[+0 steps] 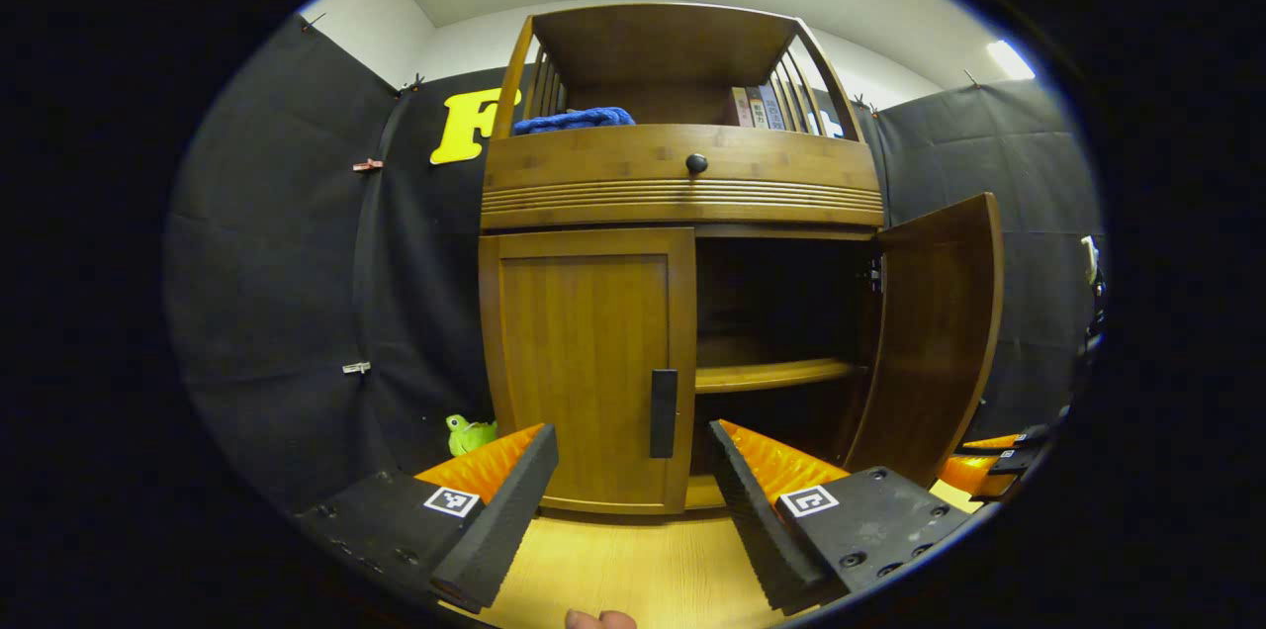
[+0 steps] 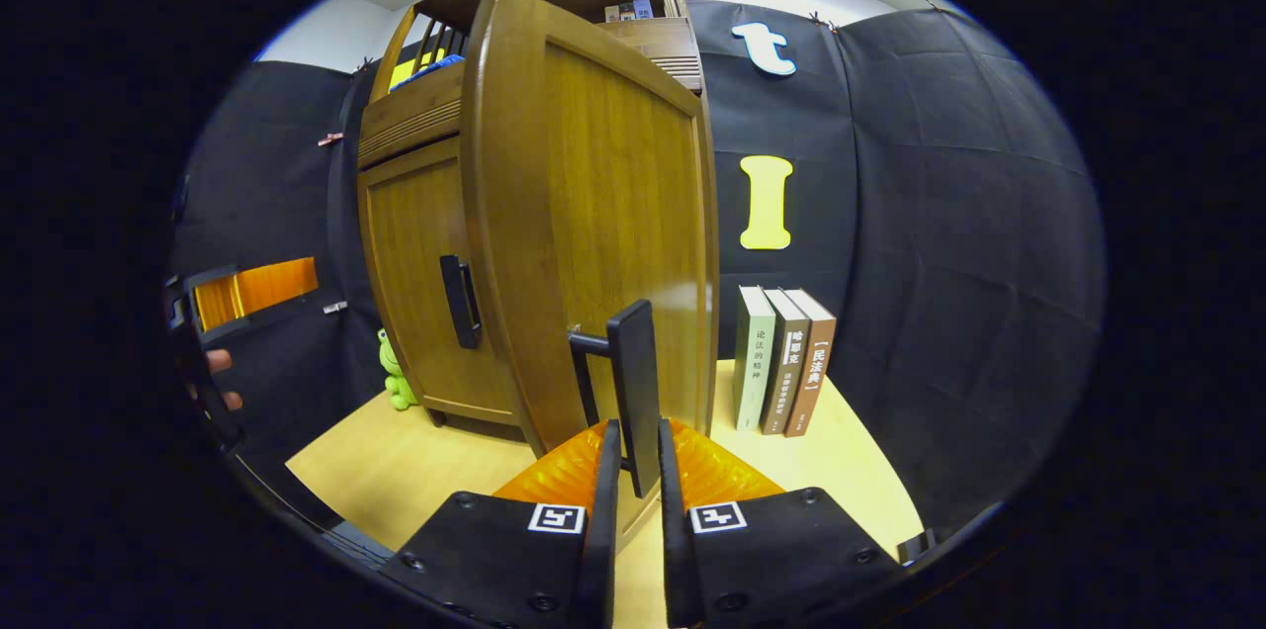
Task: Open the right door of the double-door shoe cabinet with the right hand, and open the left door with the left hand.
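Left gripper view: the left gripper (image 1: pixel 633 500) hangs with fingers apart before the closed left door (image 1: pixel 584 362), its handle (image 1: pixel 663 413) between them; the right door (image 1: pixel 935 332) stands ajar. Right gripper view: the right gripper (image 2: pixel 633 481) is clamped on the right door's handle (image 2: pixel 633 382). Advice: centre the left handle before closing, then pull along the hinge arc.

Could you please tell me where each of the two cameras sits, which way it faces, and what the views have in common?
Left gripper view: rides on the left gripper, squarely facing the cabinet front and the closed left door; own fingers spread wide below, a fingertip at the bottom edge.
Right gripper view: rides on the right gripper, facing the swung-open right door from its outer side; own fingers clamp the door's handle.
Shared: both doors, the green toy beside the cabinet, and each other's gripper at the edge.
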Demonstrator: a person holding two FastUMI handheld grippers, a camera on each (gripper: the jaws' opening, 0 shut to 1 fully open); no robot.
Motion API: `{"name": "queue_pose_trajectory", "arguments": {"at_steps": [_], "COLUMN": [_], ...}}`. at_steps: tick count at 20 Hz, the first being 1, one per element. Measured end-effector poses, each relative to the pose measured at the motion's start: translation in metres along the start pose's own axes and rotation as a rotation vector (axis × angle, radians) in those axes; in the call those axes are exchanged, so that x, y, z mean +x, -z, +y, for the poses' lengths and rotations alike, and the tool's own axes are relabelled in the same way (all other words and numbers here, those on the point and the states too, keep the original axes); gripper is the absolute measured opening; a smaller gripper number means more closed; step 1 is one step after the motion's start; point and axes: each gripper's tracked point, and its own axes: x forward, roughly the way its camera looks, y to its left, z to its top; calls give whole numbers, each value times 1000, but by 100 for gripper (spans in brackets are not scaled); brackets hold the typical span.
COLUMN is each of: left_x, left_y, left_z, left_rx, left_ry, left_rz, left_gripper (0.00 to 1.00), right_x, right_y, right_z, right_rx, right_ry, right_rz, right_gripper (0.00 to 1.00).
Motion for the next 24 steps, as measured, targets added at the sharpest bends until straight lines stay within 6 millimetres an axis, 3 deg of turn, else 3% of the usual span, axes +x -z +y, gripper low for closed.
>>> {"name": "queue_pose_trajectory", "arguments": {"at_steps": [11,16,17,18,23,24], "left_x": [36,54,57,61,90,99], "left_y": [4,6,8,9,21,24], "left_z": [-25,-27,-27,-27,-23,-22], "left_rx": [1,8,3,-1,11,11], "left_ry": [22,19,19,17,1,-2], "left_rz": [8,6,6,8,18,21], "left_gripper": [95,92,92,95,95,92], "right_x": [-36,-44,-46,-48,-65,-67], "right_y": [-22,-27,-30,-33,-64,-66], "right_z": [-102,-98,-99,-97,-80,-73], "right_rx": [23,-23,-38,-39,-90,-83], "right_ry": [178,166,183,187,188,174], "right_rz": [-49,-55,-56,-61,-155,-160], "right_gripper": [19,18,10,10,99,95]}}
